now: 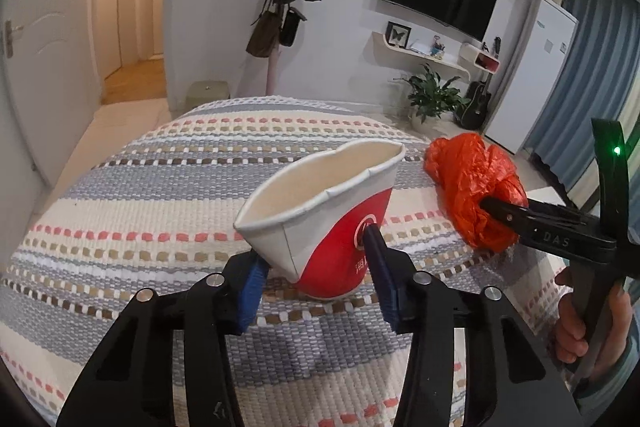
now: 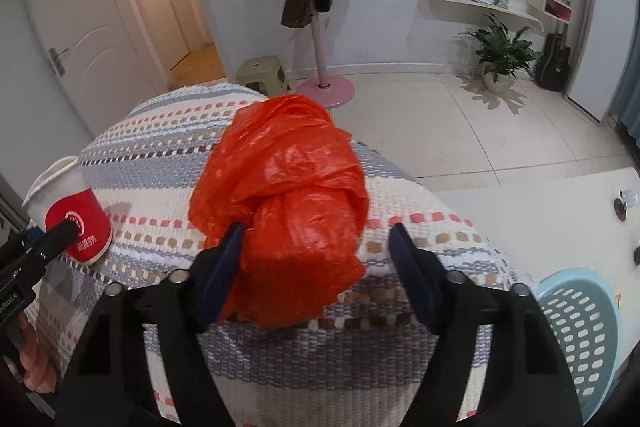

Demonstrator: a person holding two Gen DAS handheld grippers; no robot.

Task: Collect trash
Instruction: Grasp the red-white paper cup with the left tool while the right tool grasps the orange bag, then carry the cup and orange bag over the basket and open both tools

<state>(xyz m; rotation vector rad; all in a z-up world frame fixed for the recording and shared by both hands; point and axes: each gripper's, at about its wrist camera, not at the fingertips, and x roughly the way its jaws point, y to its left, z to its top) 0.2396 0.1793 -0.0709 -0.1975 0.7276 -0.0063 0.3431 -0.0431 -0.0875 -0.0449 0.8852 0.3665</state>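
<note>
A red and white paper cup stands on the striped woven cloth. My left gripper is shut on it, with its blue pads on both sides and the rim squashed into an oval. The cup also appears at the left of the right wrist view. A crumpled orange plastic bag lies on the cloth between the fingers of my right gripper. The left pad touches the bag, while the right pad stands apart from it with cloth showing in the gap. In the left wrist view the bag lies right of the cup.
A light blue perforated basket sits low at the right, beside the clothed surface. A white tabletop lies behind it. Beyond the cloth are tiled floor, a pink coat stand, a small stool and a potted plant.
</note>
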